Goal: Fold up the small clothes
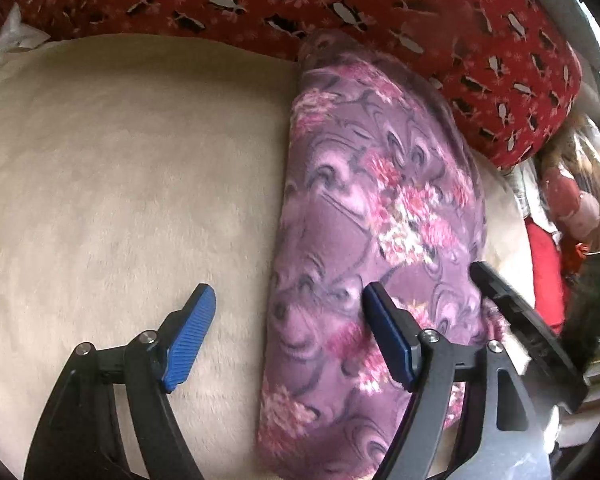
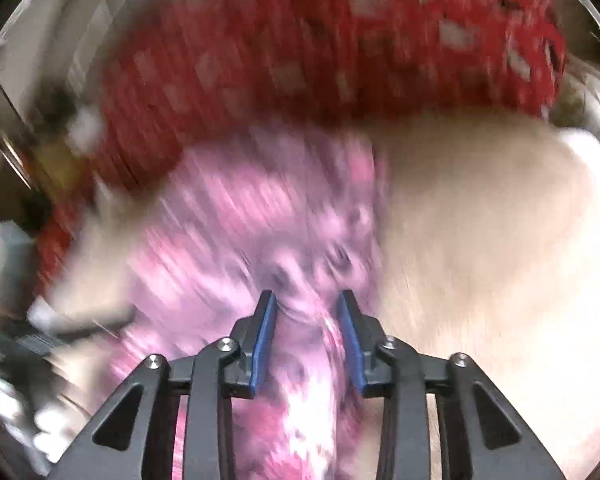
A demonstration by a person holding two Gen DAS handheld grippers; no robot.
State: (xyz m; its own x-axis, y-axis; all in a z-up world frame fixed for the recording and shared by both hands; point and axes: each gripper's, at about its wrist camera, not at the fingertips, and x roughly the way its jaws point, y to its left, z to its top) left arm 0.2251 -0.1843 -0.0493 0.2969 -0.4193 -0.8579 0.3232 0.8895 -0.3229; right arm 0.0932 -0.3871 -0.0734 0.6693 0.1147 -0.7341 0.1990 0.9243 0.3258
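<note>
A purple garment with pink flowers (image 1: pixel 364 208) lies folded into a long strip on the beige fleece blanket (image 1: pixel 120 180). My left gripper (image 1: pixel 288 300) is open and empty, just above the strip's left edge; one finger is over the blanket, the other over the cloth. The right wrist view is blurred by motion. There the garment (image 2: pixel 240 232) lies under my right gripper (image 2: pixel 306 300), whose blue pads (image 2: pixel 266 340) stand partly open with a ridge of the cloth between them. I cannot tell whether they pinch it. The right gripper's black body (image 1: pixel 532 332) shows at the strip's right edge.
A red pillow with a black-and-white print (image 1: pixel 340 4) lies along the far edge of the blanket, also in the right wrist view (image 2: pixel 320 40). Red cloth and clutter (image 1: pixel 548 272) sit at the right, beyond the blanket.
</note>
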